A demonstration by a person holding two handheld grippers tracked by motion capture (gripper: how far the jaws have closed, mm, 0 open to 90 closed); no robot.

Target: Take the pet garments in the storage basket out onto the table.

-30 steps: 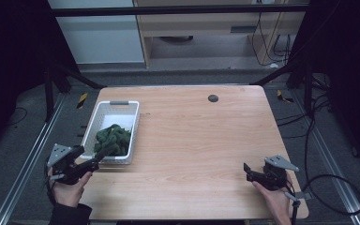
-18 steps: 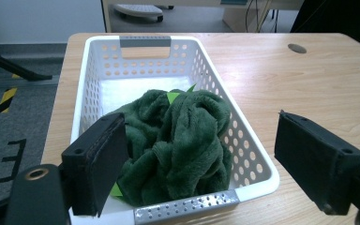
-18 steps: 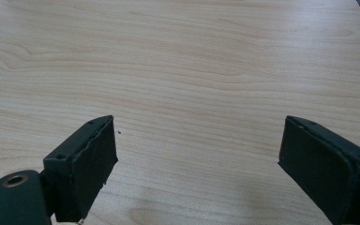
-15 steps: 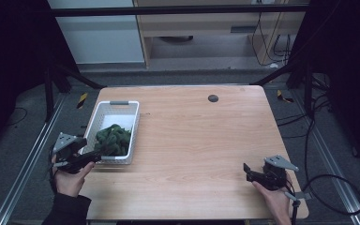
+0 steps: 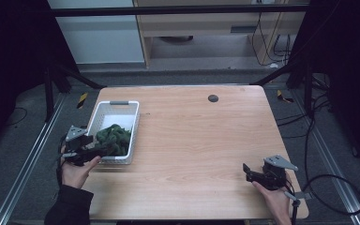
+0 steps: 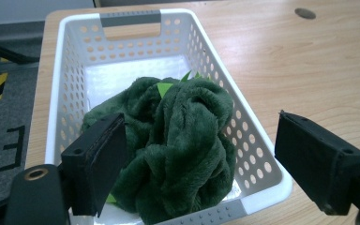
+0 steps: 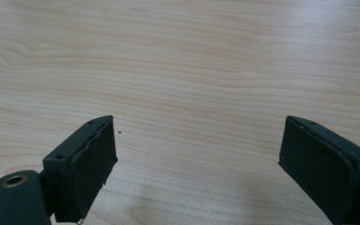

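We take the white perforated plastic basket (image 5: 129, 114) as landmark; it sits at the left side of the light wooden table (image 5: 201, 140). Inside it lies a crumpled dark green plush cloth (image 5: 114, 138), bunched toward the basket's near end, with small bright green tags poking out on top (image 6: 165, 87). The far half of the basket floor is bare.

Left gripper (image 5: 95, 151) is at the basket's near-left corner, held by the left hand (image 5: 77, 171). In the left gripper view we see its jaws spread wide (image 6: 194, 157), one pad (image 6: 101, 159) over the cloth inside the basket, the other outside past the basket's right wall, over the table. We can't tell if the left pad touches the cloth. Nothing is clamped.

Right gripper (image 5: 249, 173) is well apart from the basket, near the table's near-right corner, in the right hand (image 5: 274, 199). Its jaws are also spread wide (image 7: 197, 164), with bare wood between them, holding nothing.
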